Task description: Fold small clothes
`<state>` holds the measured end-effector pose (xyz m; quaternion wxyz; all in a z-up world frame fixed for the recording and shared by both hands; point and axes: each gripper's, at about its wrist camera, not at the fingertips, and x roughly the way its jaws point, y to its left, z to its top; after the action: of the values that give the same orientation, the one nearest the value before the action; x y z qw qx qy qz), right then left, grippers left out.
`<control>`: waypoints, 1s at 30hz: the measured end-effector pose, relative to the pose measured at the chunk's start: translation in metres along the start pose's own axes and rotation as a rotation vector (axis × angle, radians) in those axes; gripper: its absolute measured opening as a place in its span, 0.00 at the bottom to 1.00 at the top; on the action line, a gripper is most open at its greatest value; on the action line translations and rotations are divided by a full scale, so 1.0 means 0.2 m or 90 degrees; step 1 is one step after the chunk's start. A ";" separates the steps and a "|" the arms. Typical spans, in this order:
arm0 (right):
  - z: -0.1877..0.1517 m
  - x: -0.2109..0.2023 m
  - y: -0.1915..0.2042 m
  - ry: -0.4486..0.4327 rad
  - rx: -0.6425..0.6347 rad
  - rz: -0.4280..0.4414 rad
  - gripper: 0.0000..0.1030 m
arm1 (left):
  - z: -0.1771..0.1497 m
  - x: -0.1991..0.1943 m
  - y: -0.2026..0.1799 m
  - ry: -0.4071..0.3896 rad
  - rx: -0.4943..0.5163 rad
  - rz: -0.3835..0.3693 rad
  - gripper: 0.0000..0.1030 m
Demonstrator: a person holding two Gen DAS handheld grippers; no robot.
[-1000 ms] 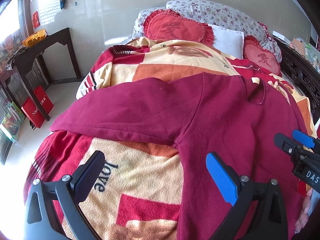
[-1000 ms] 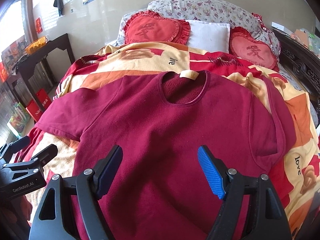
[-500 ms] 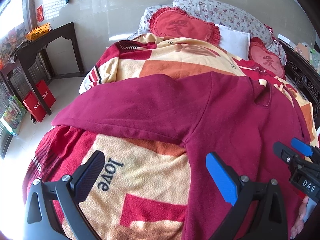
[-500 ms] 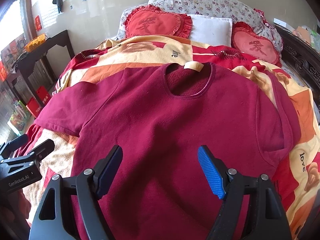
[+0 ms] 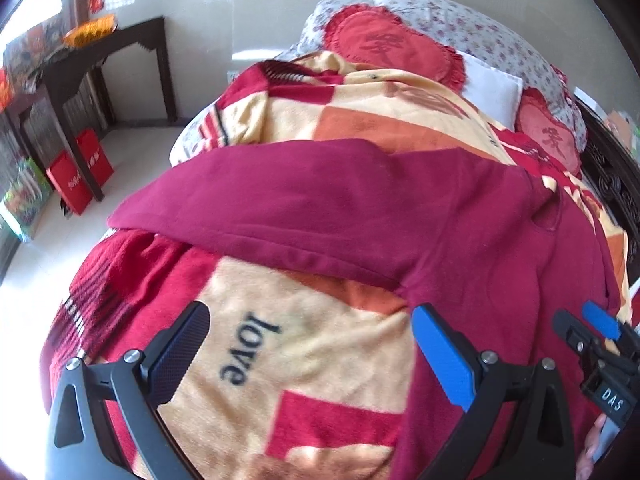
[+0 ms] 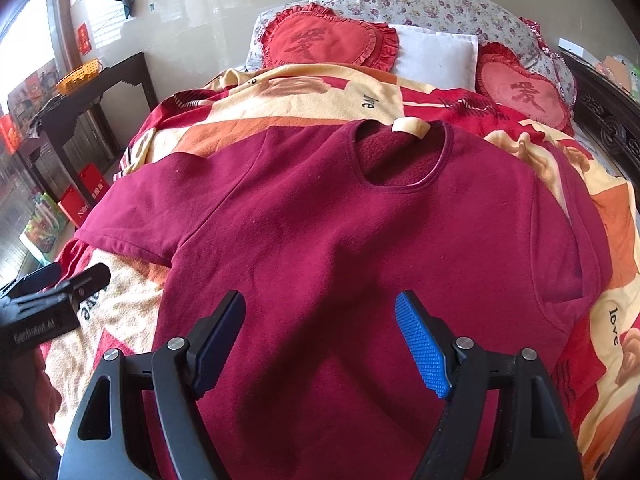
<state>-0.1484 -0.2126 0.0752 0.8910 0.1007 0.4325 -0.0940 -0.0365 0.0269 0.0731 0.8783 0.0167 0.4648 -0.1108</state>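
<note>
A dark red fleece sweatshirt (image 6: 360, 240) lies flat, front up, on a bed, neck hole away from me. Its left sleeve (image 5: 280, 216) stretches out to the left; the right sleeve (image 6: 576, 248) is folded in over the body. My left gripper (image 5: 308, 344) is open and empty, above the blanket just below the left sleeve and beside the shirt's left side. My right gripper (image 6: 320, 332) is open and empty over the lower middle of the shirt. Each gripper shows at the edge of the other's view, the left (image 6: 60, 292) and the right (image 5: 596, 340).
The shirt rests on a red, orange and cream blanket (image 6: 304, 96) with "love" printed on it. Heart cushions (image 6: 320, 40) and pillows lie at the head. A dark wooden side table (image 5: 112, 52) and red bags (image 5: 80, 176) stand on the floor to the left. A carved bed frame (image 6: 608, 120) is on the right.
Both grippers have moved forward and lower over the bed; the shirt looks larger in both views. The left gripper has tilted left. The shirt has not moved, jaws stay open.
</note>
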 end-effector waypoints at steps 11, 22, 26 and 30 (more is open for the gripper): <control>-0.02 0.05 0.04 0.021 0.001 0.020 0.59 | 0.18 0.16 0.84 0.011 -0.320 -0.034 0.93; -0.01 0.14 0.11 0.045 -0.015 0.034 0.59 | 0.26 0.47 1.12 0.055 -0.422 -0.093 0.75; -0.01 0.16 0.11 0.050 -0.017 0.034 0.59 | 0.31 0.50 1.12 0.038 -0.432 -0.106 0.34; 0.00 0.14 0.09 0.047 -0.013 0.034 0.59 | 0.35 0.41 1.06 0.003 -0.387 -0.073 0.10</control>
<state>-0.1273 -0.1975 0.0548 0.8777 0.1066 0.4631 -0.0619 0.1098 0.2101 0.0303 0.8342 -0.2728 0.4790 -0.0164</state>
